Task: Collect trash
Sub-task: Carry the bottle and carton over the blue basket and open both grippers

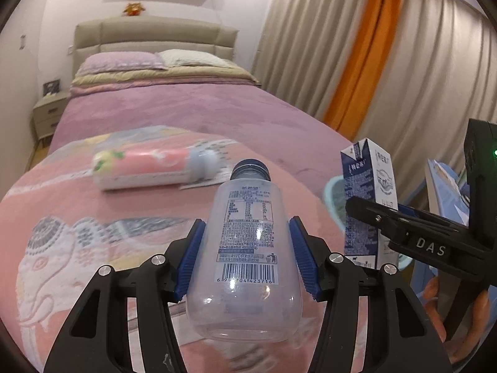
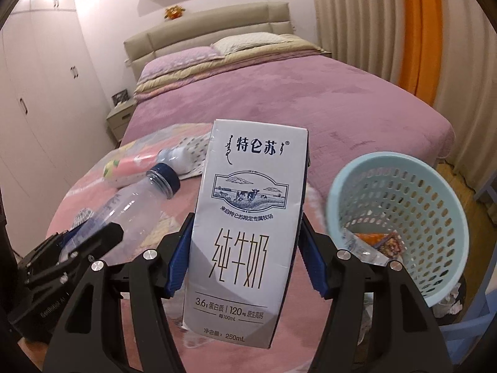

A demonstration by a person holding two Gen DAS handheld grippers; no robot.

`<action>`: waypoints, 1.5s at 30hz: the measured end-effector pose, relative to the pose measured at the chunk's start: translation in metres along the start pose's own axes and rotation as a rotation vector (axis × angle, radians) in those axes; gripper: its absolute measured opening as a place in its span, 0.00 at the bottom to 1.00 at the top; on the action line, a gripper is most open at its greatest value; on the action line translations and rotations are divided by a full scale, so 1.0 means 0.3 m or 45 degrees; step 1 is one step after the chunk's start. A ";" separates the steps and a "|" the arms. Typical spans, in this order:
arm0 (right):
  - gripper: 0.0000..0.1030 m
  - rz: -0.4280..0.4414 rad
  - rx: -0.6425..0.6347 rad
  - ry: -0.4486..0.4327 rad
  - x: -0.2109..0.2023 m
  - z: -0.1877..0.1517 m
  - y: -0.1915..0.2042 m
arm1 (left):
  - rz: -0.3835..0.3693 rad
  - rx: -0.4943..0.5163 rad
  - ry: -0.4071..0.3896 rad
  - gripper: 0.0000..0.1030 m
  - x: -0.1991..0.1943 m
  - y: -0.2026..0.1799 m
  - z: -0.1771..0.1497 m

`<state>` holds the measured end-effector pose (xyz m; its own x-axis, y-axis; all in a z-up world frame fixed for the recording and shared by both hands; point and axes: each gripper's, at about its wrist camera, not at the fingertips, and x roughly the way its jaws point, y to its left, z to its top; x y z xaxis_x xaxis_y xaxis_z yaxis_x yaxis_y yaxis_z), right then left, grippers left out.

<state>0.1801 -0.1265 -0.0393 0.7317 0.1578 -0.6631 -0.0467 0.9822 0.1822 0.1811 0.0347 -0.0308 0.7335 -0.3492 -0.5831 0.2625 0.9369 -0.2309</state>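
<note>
A clear empty plastic bottle (image 1: 248,248) with a dark blue cap sits between the blue pads of my left gripper (image 1: 247,221), which is shut on it above the pink blanket. My right gripper (image 2: 246,217) is shut on a white and blue milk carton (image 2: 245,233), held upright. In the left wrist view the carton (image 1: 369,186) shows at the right. The bottle (image 2: 133,211) shows at the left of the right wrist view. A pale blue perforated trash basket (image 2: 435,205) stands just right of the carton, with wrappers at its bottom. A pink-labelled bottle (image 1: 146,168) lies on the bed beyond.
The bed (image 2: 279,99) with its purple cover and pillows stretches ahead to a padded headboard. A nightstand (image 1: 49,115) stands at its left, wardrobes (image 2: 40,93) on the left wall, curtains (image 1: 357,62) on the right. A printed sheet (image 1: 214,149) lies under the pink bottle.
</note>
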 end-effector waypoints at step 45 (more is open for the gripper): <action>0.60 -0.337 0.397 0.146 0.176 -0.017 -0.793 | -0.344 0.176 0.266 0.56 0.562 -0.656 0.126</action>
<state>0.2263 -0.3511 -0.1215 0.6095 -0.0676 -0.7899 0.3532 0.9152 0.1942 0.2769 -0.2080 -0.0544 0.4860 -0.5668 -0.6653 0.5220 0.7988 -0.2991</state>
